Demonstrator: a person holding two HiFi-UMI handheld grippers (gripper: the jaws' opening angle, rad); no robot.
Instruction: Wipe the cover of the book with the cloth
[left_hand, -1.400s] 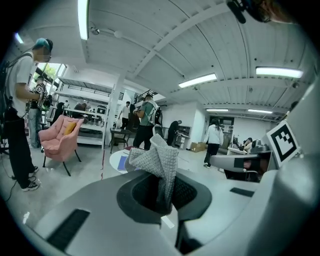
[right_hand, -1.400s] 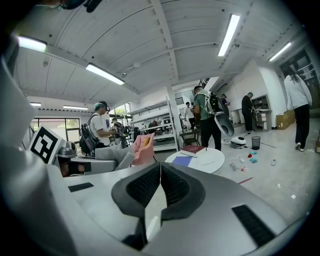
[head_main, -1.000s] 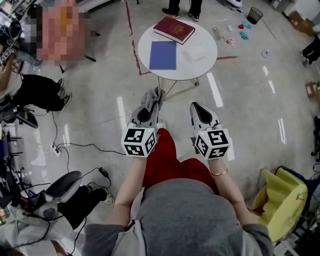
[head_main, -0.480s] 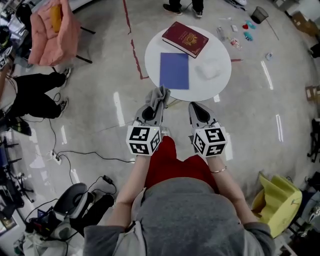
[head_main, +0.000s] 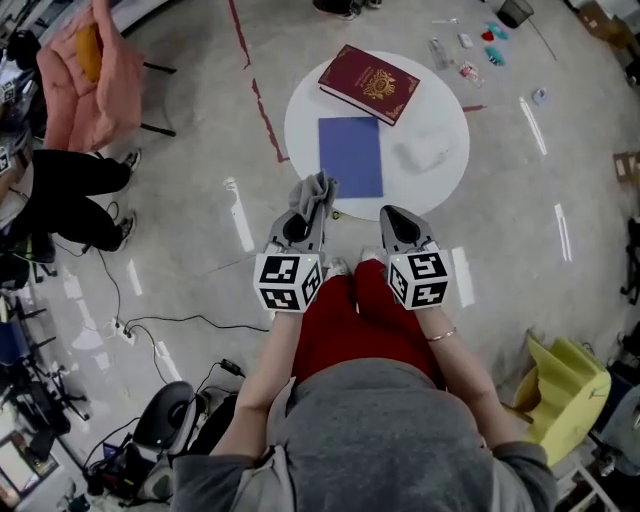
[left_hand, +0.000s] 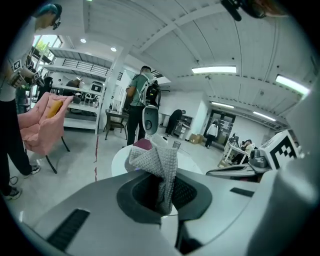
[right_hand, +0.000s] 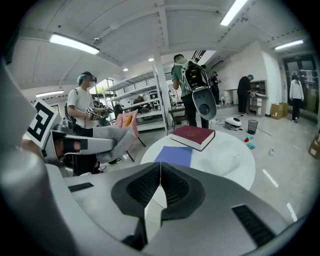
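Observation:
A dark red book (head_main: 368, 83) (right_hand: 193, 136) with a gold emblem lies at the far side of the round white table (head_main: 444, 110) (right_hand: 239, 172). A blue sheet (head_main: 351, 156) (right_hand: 174, 155) lies flat in front of it. My left gripper (head_main: 311, 200) (left_hand: 161, 196) is shut on a grey knitted cloth (head_main: 317, 192) (left_hand: 158, 163), held short of the table's near edge. My right gripper (head_main: 396, 217) (right_hand: 159, 186) is shut with nothing in it, level with the left one. In the left gripper view the book (left_hand: 142, 144) peeks out behind the cloth.
A crumpled clear plastic wrap (head_main: 424, 152) (right_hand: 226, 161) lies on the table's right part. Red tape lines (head_main: 262, 108) mark the floor left of the table. A pink chair (head_main: 88, 73) stands at far left, a yellow bin (head_main: 562, 392) at lower right. People stand beyond the table.
The table and book have come nearer in the head view as I move toward them. Both grippers keep their hold and spacing.

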